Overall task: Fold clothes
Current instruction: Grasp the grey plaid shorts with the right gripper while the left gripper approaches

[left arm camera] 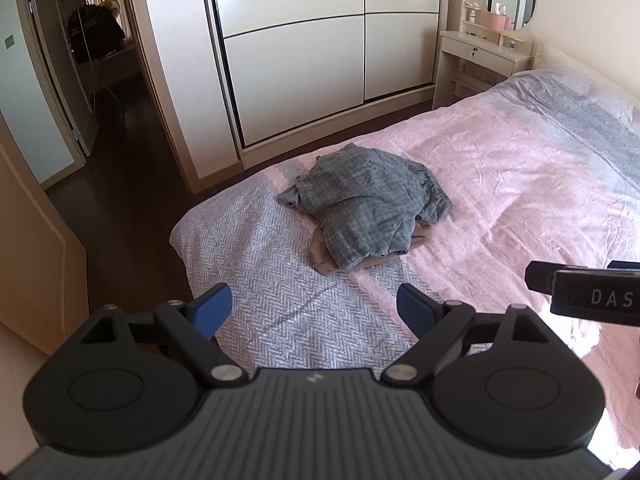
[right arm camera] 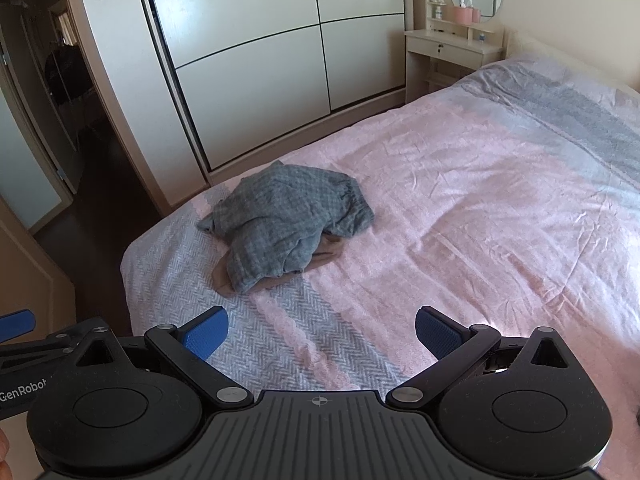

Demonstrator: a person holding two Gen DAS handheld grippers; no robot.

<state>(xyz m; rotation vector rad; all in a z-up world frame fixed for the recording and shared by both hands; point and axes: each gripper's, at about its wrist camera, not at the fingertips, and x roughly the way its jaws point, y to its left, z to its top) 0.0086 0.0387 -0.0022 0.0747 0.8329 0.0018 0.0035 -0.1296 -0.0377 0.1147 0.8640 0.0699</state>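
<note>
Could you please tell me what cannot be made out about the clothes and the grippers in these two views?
- Tan garment: mostly covered by the grey checked garment in both views; its type is unclear.
- Grey checked garment: crumpled, so its kind is unclear.
- Right gripper in the left wrist view: cut off by the right edge.
- Dressing table items: too small.

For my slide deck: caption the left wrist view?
Open left gripper faces crumpled grey garment on pink bedspread.
</note>
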